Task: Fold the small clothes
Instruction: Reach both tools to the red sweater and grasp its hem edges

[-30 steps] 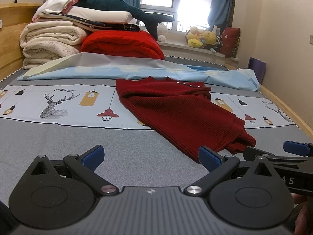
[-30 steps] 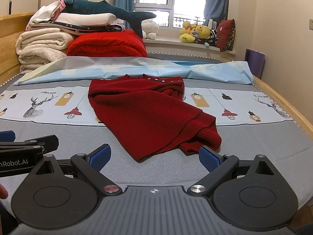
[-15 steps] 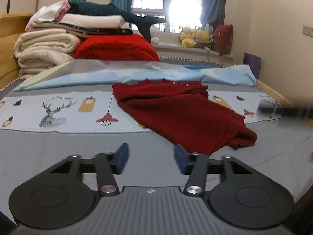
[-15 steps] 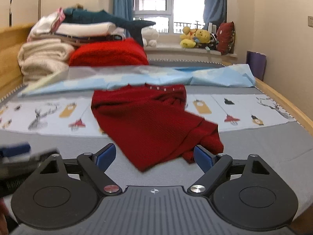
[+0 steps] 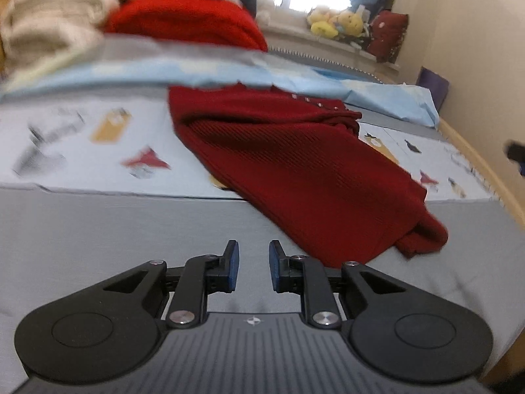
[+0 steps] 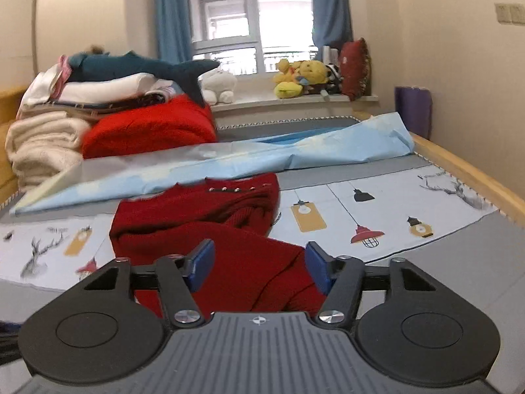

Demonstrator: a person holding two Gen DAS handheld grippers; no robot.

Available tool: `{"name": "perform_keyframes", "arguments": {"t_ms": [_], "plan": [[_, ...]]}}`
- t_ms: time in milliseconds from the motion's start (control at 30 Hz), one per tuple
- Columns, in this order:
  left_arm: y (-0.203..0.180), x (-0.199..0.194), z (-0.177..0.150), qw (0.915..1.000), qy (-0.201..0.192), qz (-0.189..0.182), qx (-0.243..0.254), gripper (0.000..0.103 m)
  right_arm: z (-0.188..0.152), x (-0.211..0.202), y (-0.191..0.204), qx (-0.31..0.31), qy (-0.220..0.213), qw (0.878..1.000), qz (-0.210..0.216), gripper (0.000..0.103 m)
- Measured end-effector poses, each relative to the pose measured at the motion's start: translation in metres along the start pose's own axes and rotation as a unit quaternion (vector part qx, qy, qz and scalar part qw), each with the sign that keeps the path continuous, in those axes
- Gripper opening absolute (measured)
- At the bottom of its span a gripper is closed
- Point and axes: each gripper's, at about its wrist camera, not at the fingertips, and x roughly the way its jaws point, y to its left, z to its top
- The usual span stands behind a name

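Observation:
A dark red ribbed knit garment [image 5: 295, 170] lies crumpled on the bed, its row of small buttons at the far edge. My left gripper [image 5: 252, 262] hovers over the grey sheet just left of the garment's near corner. Its jaws are closing to a narrow gap with nothing between them. In the right wrist view the garment [image 6: 197, 216] fills the middle. My right gripper [image 6: 259, 262] hangs over its near part, jaws closing, with red cloth showing between the blue pads [image 6: 201, 259], which are not pressing on it.
A light blue sheet [image 6: 262, 161] lies across the bed behind the garment. Folded blankets [image 6: 42, 141], a red blanket [image 6: 147, 128] and a plush shark [image 6: 137, 65] are stacked at the back left. A wooden bed rail [image 6: 466, 170] runs along the right. Plush toys [image 6: 302, 75] sit on the windowsill.
Both grippers' jaws have narrowed, the left far more. The left gripper moved forward and down toward the garment's near corner. The right gripper advanced over the garment.

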Motion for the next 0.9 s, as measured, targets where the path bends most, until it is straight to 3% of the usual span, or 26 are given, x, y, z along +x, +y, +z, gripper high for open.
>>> {"name": "perform_keyframes", "arguments": {"t_ms": [133, 233, 367, 400, 433, 467, 500, 533, 700, 800, 900], "plan": [[0.002, 0.063, 0.015, 0.9948, 0.034, -0.027, -0.092, 0.029, 0.0, 0.004, -0.007, -0.023, -0.001, 1.0, 0.0, 0.062], [-0.003, 0.101, 0.025, 0.9907, 0.049, -0.026, -0.124, 0.043, 0.002, 0.006, -0.02, -0.011, 0.002, 1.0, 0.008, 0.056], [-0.009, 0.139, 0.033, 0.9845, 0.08, -0.03, -0.153, 0.044, 0.006, 0.009, -0.035, 0.001, 0.005, 1.0, 0.004, 0.055], [-0.014, 0.148, 0.033, 0.9836, 0.099, -0.029, -0.148, 0.044, 0.006, 0.009, -0.038, 0.005, 0.007, 1.0, 0.002, 0.055], [-0.018, 0.153, 0.034, 0.986, 0.105, -0.018, -0.128, 0.035, 0.006, 0.01, -0.04, 0.009, 0.008, 1.0, 0.001, 0.055], [-0.023, 0.154, 0.037, 0.9896, 0.104, -0.004, -0.099, 0.017, 0.006, 0.011, -0.041, 0.011, 0.009, 1.0, 0.0, 0.055], [-0.025, 0.154, 0.041, 0.9914, 0.109, -0.001, -0.072, 0.016, 0.006, 0.012, -0.042, 0.013, 0.011, 1.0, -0.001, 0.055], [-0.023, 0.15, 0.045, 0.992, 0.111, -0.009, -0.059, 0.008, 0.006, 0.013, -0.042, 0.013, 0.012, 1.0, -0.003, 0.055], [0.019, 0.08, 0.075, 0.9965, 0.06, -0.045, 0.037, 0.006, 0.006, 0.016, -0.043, 0.018, 0.013, 1.0, -0.009, 0.055], [0.071, 0.034, 0.079, 0.994, 0.064, -0.008, 0.089, 0.005, 0.005, 0.019, -0.044, 0.027, 0.02, 0.999, -0.01, 0.055], [0.135, 0.005, 0.069, 0.9883, 0.096, 0.021, 0.117, 0.004, 0.003, 0.023, -0.047, 0.05, 0.031, 0.998, -0.005, 0.054]]}}
